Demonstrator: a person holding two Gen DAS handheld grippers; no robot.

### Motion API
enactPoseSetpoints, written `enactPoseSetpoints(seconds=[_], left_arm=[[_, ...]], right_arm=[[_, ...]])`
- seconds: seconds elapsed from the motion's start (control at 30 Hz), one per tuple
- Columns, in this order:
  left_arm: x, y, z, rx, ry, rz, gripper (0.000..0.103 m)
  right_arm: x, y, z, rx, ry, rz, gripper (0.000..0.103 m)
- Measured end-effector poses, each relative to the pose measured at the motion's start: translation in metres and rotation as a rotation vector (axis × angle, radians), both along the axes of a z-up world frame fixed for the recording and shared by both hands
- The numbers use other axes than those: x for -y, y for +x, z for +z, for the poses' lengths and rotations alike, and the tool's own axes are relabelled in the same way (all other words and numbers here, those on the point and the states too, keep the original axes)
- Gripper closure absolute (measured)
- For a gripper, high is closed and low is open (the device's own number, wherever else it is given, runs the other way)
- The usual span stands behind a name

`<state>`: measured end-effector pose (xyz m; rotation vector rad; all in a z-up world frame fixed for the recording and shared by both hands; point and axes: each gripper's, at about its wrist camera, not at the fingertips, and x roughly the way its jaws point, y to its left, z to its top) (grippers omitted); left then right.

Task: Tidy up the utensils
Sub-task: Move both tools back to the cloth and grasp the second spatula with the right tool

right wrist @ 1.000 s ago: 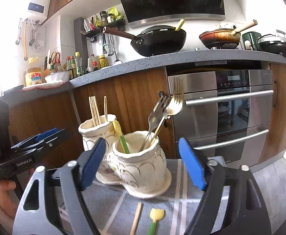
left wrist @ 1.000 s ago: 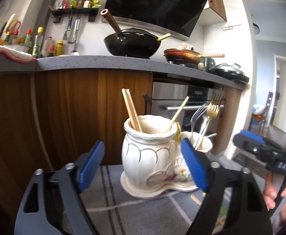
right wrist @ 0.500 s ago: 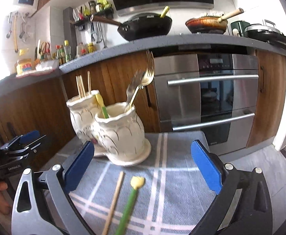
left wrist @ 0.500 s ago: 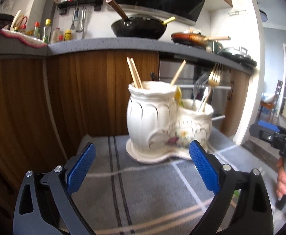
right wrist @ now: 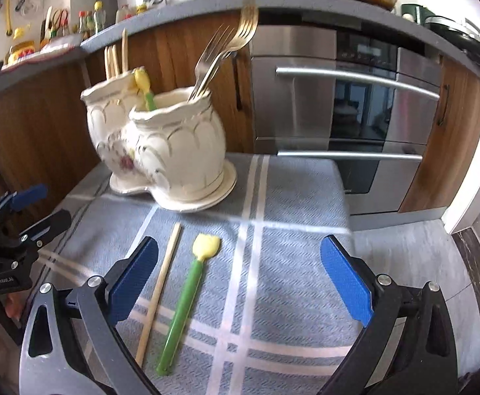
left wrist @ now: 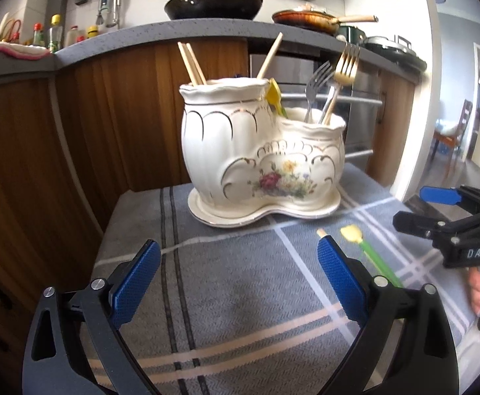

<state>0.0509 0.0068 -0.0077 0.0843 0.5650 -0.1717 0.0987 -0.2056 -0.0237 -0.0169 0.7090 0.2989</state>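
My left claw: wide, empty | my right claw: wide, empty | spoon, chopstick near; pot far

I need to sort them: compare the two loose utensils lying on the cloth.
The wooden chopstick is thin, plain tan and uniform along its length; the green-handled utensil is thicker and ends in a yellow tulip-shaped head. Both lie flat, side by side, in front of the ceramic holder.

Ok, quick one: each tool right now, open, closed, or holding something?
Left tool: open, empty, above the checked cloth.
Right tool: open, empty, over the loose chopstick and green-handled utensil.
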Motion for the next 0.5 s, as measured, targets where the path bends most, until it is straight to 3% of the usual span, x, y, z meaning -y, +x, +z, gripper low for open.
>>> enactPoseSetpoints(seconds=[0.07,0.4,0.5], left_arm=[[0.001,0.002,-0.002,-0.014,0.007,-0.003,0.007],[0.001,0.001,-0.004,-0.038,0.001,-0.005,0.007],[0.001,0.002,-0.004,-0.042,-0.004,-0.003,0.007]], right_arm=[[-0.007,0.0,-0.004,-0.021,-0.016,0.021,0.008],[-0.042,0.009,-0.028,-0.15,-0.095,0.096,0.062],[-0.047,0.01,-0.031,-0.16,-0.114,0.098,0.072]])
